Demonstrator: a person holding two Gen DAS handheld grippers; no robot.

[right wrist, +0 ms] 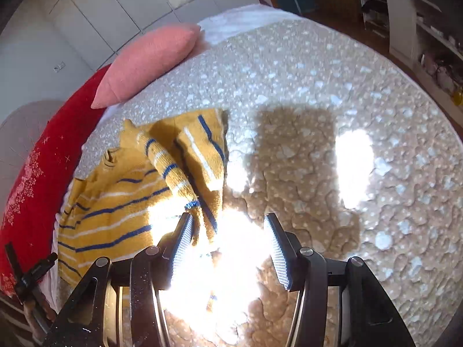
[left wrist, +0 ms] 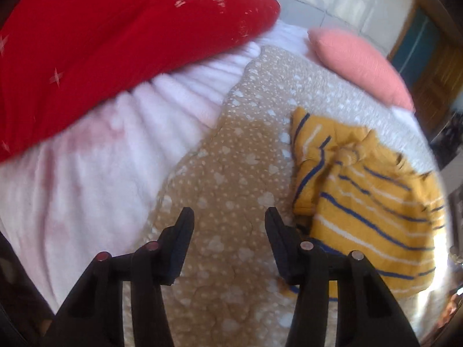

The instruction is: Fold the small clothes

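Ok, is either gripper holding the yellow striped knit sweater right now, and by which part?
Nothing is held. The left gripper and right gripper are both open beside the yellow striped knit sweater.

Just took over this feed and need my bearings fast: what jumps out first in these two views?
The mustard sweater with blue and white stripes, lying rumpled on the beige spotted quilt, one sleeve flopped toward the open right gripper. Behind it a big red cushion and a pink pillow sit at the quilt's far edge. The left gripper hangs open over bare quilt, left of the sweater.
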